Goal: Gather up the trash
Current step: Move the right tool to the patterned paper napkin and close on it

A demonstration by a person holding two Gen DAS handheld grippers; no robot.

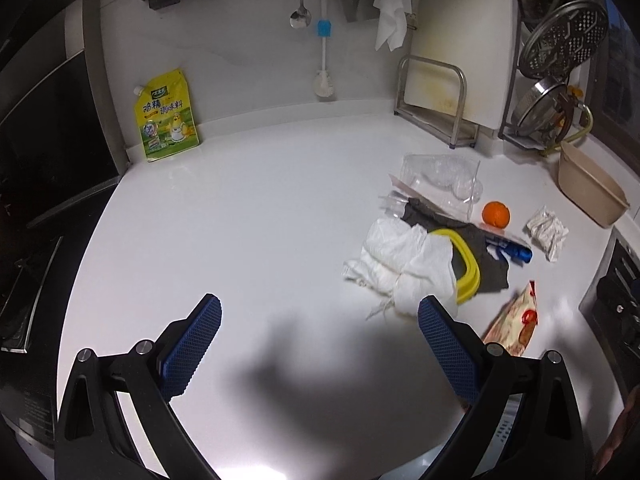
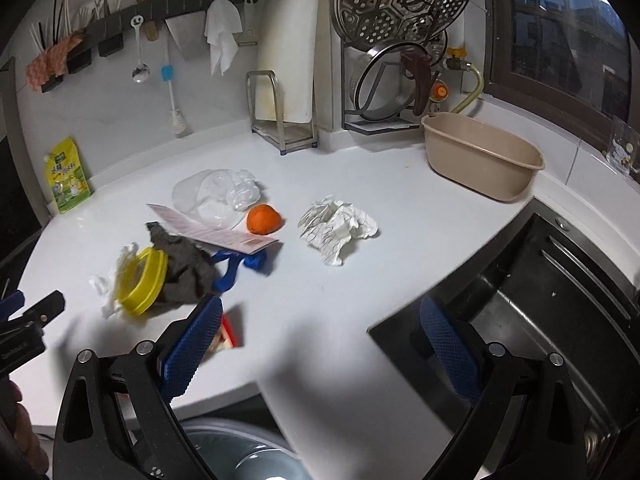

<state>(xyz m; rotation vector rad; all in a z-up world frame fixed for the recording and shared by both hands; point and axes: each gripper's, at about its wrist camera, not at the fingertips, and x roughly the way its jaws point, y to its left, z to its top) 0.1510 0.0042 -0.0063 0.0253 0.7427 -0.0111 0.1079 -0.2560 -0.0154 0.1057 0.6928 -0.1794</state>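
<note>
Trash lies on the white counter (image 1: 240, 208): a crumpled white tissue (image 1: 404, 264), a second paper ball (image 1: 547, 230) (image 2: 340, 226), a crushed clear plastic cup (image 1: 444, 174) (image 2: 216, 194), a snack wrapper (image 1: 514, 322) (image 2: 226, 334), a paper slip (image 2: 212, 232). An orange (image 1: 496, 213) (image 2: 262, 219), a yellow ring (image 1: 466, 272) (image 2: 142, 280), a grey cloth (image 2: 182, 268) and a blue item (image 1: 516, 254) (image 2: 240, 266) lie among them. My left gripper (image 1: 320, 312) is open above bare counter, left of the tissue. My right gripper (image 2: 322, 312) is open near the counter's front edge by the wrapper.
A beige basin (image 2: 480, 160) (image 1: 592, 192) stands at the back right. A dark sink (image 2: 540, 300) is to the right. A yellow seasoning pouch (image 1: 166, 118), a metal rack (image 1: 436, 104) and a dish rack with steamer plates (image 2: 400, 40) line the wall. A bin (image 2: 240, 456) shows below the counter.
</note>
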